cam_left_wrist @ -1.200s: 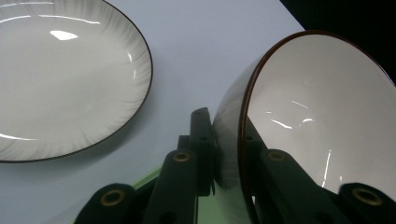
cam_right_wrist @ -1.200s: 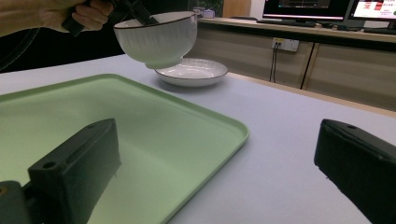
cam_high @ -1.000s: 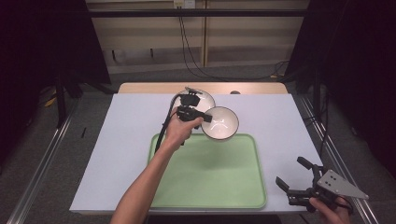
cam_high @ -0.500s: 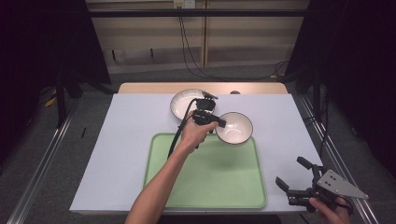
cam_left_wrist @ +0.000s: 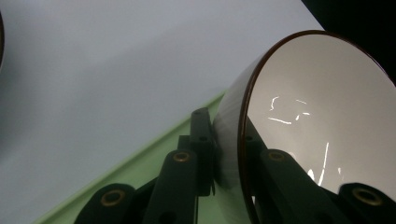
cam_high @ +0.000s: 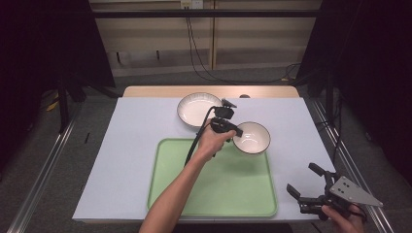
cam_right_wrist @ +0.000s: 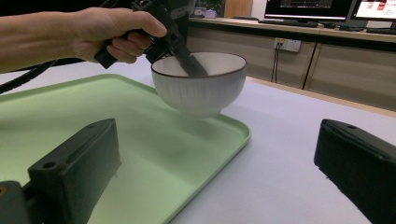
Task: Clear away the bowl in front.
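A white bowl (cam_high: 252,138) with a dark rim hangs just above the far right corner of the green tray (cam_high: 214,194). My left gripper (cam_high: 235,132) is shut on the bowl's near-left rim, one jaw inside and one outside. In the left gripper view the bowl (cam_left_wrist: 317,116) tilts between the jaws of that gripper (cam_left_wrist: 229,154). From the right gripper view the bowl (cam_right_wrist: 201,91) hovers over the tray's edge (cam_right_wrist: 224,123), held by the left gripper (cam_right_wrist: 184,58). My right gripper (cam_high: 302,178) stays open at the table's front right, nothing between its jaws (cam_right_wrist: 215,163).
A white plate (cam_high: 197,109) with a dark rim lies on the pale table cover (cam_high: 121,145) behind the tray. Cables hang down behind the table's far edge. Metal rails run along both sides of the table.
My left gripper has carried the bowl to the right and nearer, down from beside the plate to the tray's far right corner. The right gripper has not moved.
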A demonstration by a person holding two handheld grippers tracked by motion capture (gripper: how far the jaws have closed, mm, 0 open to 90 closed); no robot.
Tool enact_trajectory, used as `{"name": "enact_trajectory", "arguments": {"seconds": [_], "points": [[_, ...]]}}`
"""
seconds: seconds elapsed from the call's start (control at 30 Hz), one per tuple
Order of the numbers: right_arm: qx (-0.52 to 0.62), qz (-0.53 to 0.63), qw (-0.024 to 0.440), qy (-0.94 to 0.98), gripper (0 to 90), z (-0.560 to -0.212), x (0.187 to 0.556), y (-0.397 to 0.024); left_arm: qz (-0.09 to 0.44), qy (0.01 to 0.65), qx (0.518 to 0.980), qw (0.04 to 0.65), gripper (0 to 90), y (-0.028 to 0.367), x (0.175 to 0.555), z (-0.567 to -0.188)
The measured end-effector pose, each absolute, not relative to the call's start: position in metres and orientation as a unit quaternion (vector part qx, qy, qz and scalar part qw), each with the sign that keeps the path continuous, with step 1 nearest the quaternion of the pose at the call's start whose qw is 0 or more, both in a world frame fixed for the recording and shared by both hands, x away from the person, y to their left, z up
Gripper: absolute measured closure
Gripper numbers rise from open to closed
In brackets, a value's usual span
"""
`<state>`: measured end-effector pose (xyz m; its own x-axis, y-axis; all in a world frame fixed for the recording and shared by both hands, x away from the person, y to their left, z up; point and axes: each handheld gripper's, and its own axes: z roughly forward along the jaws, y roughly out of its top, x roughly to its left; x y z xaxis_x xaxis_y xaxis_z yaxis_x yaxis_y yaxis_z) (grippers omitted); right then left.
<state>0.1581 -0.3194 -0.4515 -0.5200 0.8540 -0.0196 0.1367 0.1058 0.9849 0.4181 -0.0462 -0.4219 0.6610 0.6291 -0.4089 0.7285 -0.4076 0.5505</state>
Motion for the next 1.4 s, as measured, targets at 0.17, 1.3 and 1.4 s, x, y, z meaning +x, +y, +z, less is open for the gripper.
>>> {"name": "enact_trajectory", "arguments": {"seconds": [0.17,1.3,1.4], "points": [[0.369,0.559,0.323,0.669,0.0,-0.452,0.158,-0.32,-0.072,0.4,0.844,0.351,82.1,-0.055,0.422,-0.429],[0.37,0.559,0.322,0.669,0.0,-0.452,0.159,-0.319,-0.047,0.39,0.86,0.326,80.5,-0.065,0.422,-0.454],[0.367,0.558,0.322,0.67,0.0,-0.452,0.159,-0.319,-0.047,0.389,0.857,0.334,78.2,-0.067,0.421,-0.457]]}}
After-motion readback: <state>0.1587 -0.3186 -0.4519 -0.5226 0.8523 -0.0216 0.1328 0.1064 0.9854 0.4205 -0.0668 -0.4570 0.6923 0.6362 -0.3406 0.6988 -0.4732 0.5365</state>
